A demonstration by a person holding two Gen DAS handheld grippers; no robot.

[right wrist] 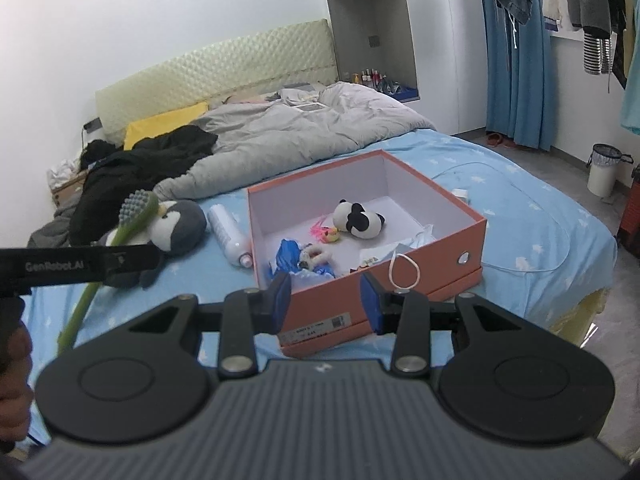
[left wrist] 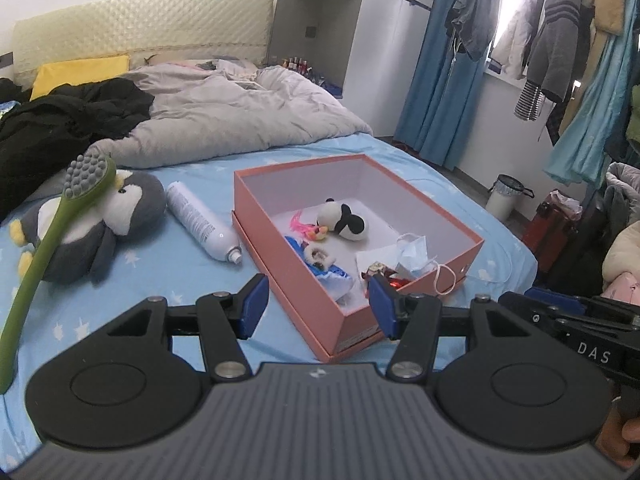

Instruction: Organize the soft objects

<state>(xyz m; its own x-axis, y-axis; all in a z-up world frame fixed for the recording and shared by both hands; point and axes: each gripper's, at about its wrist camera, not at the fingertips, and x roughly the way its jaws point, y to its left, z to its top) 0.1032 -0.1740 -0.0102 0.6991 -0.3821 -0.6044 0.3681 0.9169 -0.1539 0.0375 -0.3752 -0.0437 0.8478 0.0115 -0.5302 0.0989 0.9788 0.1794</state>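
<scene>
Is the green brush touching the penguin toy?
Touching. In the left wrist view the brush lies across the penguin, its handle resting on the white belly.

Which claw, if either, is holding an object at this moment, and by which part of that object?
Neither. The left claw and the right claw both stand open and empty, short of the pink box; the penguin plush lies untouched on the bed.

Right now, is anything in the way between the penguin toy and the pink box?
Yes. A green long-handled brush lies across the penguin toy, and a white bottle lies on the bed between it and the pink box.
</scene>
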